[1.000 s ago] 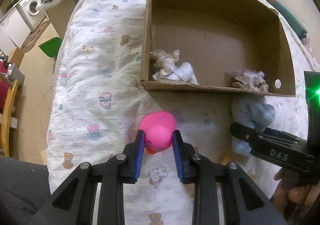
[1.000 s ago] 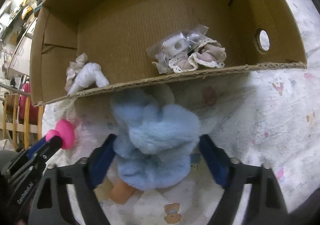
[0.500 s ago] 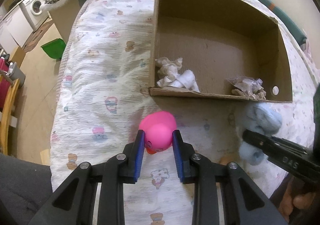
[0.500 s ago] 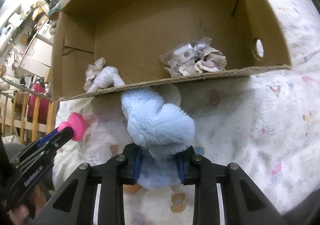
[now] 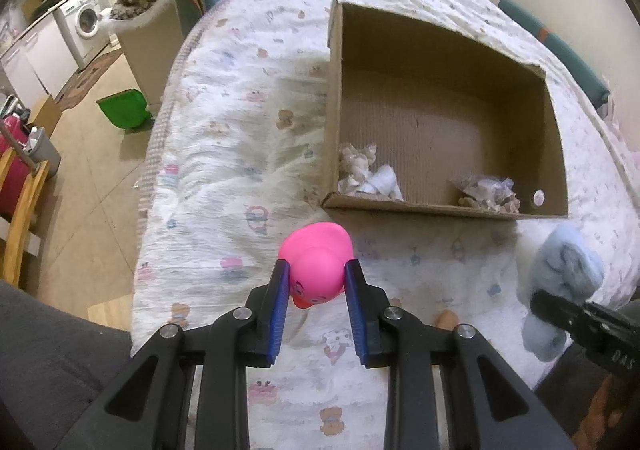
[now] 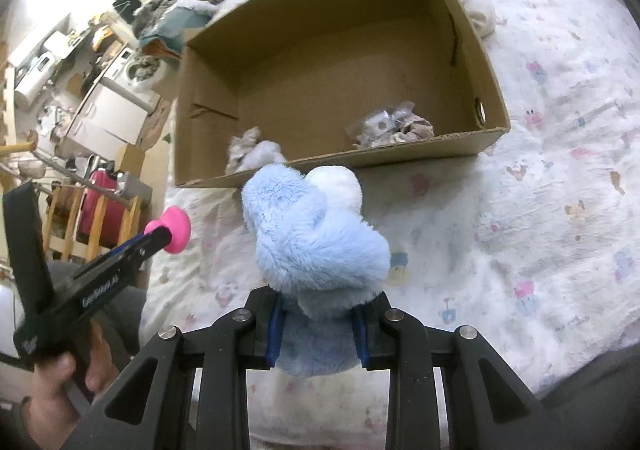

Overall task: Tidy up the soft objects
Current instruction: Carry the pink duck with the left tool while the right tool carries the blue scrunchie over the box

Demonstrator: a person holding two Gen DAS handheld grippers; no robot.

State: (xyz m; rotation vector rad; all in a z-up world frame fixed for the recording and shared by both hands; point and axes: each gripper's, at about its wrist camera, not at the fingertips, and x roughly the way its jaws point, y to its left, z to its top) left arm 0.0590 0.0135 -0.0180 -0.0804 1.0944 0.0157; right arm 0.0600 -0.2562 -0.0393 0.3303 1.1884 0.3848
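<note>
Box (image 5: 436, 205) on bedspread (image 5: 224, 177); duck (image 5: 316, 266) before it.

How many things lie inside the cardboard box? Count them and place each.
2. A white cloth bundle lies in the near left corner of the cardboard box; a clear plastic packet near the right wall. Smaller things may hide behind the front wall.

- Left tongs (image 5: 316, 280): black plastic arms showing silver screws, blue pads (image 5: 280, 314).
- Right tongs (image 6: 318, 324): looking identical.
- White lettering running along the side.
</note>
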